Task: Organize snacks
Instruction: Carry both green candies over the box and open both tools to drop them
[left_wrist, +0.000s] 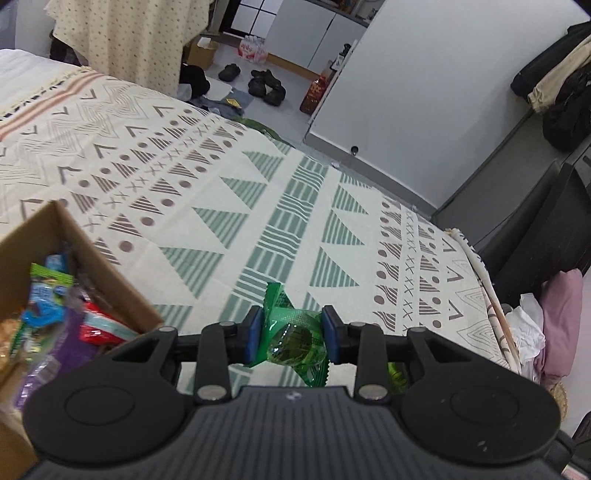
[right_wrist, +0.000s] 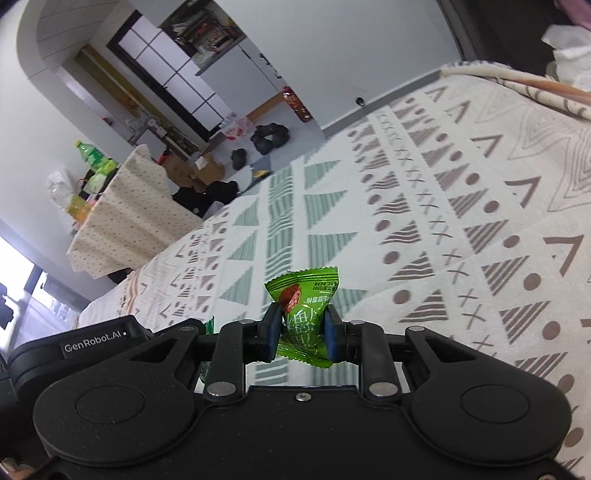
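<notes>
The left hand-held gripper (left_wrist: 291, 334) is closed on a dark green wrapped candy (left_wrist: 291, 338), its blue pads pressing the wrapper from both sides; the candy hangs above the patterned bedspread (left_wrist: 258, 206), its twisted ends sticking out far and near of the pads; to the left, close by, stands a cardboard box (left_wrist: 55, 229) with mixed snack packets (left_wrist: 51, 295) inside, among them blue, red and purple wrappers; the box rests on the bedspread. The right hand-held gripper (right_wrist: 301, 334) is clamped on a light green snack packet (right_wrist: 301, 295) printed with a brown morsel, the packet's upper half rising clear of the pads; it too is held above the bedspread; at the far left stands a table under a dotted cloth (right_wrist: 129, 206) carrying a green bottle (right_wrist: 90, 155); dark shoes (right_wrist: 269, 136) lie on the floor beyond the bed.
</notes>
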